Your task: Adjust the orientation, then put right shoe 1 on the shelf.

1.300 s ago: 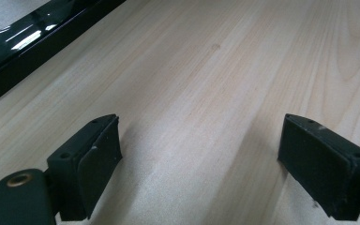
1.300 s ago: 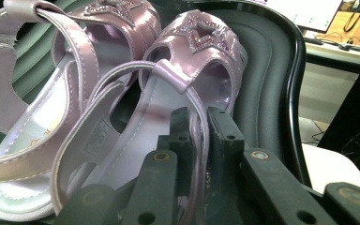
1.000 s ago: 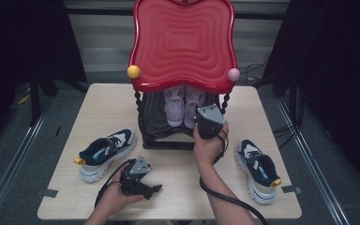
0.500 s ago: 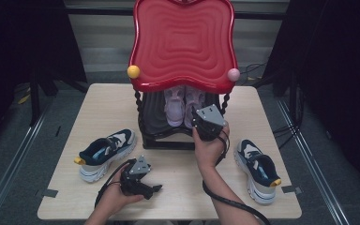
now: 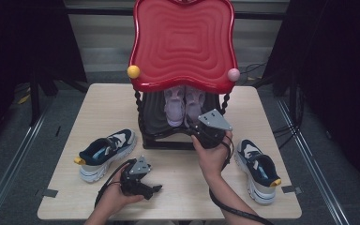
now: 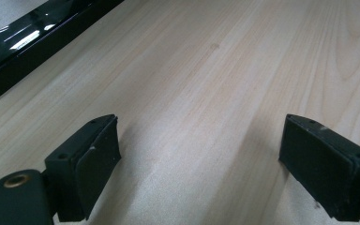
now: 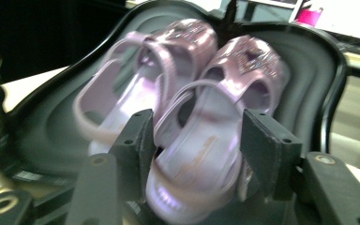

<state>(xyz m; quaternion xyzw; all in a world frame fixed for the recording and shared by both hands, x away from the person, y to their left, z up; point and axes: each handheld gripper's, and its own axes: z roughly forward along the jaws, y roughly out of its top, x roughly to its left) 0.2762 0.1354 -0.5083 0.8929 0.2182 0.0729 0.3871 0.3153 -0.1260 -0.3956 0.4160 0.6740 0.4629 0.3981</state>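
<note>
A pair of pink sandals point(image 5: 185, 105) stands side by side on the black lower tray point(image 5: 154, 122) of a two-tier stand. In the right gripper view the nearer sandal point(image 7: 215, 122) has its heel between the jaws of my right gripper point(image 7: 199, 136). Those jaws have just been opening and stand open beside the heel, pads off it. From above, the right gripper point(image 5: 201, 125) points into the lower tier. My left gripper point(image 5: 155, 187) rests on the table near the front, open point(image 6: 199, 159), with only bare wood between its pads.
The stand's red top tray point(image 5: 183, 42) overhangs the sandals. A navy and white sneaker point(image 5: 105, 150) lies left of the stand, its mate point(image 5: 258, 168) at the right. The stand's black base point(image 6: 28, 37) runs past the left gripper. The wooden table point(image 5: 183, 192) ends just behind both hands.
The right gripper has drawn back a little from the lower tray toward the person. The left gripper has stayed where it was.
</note>
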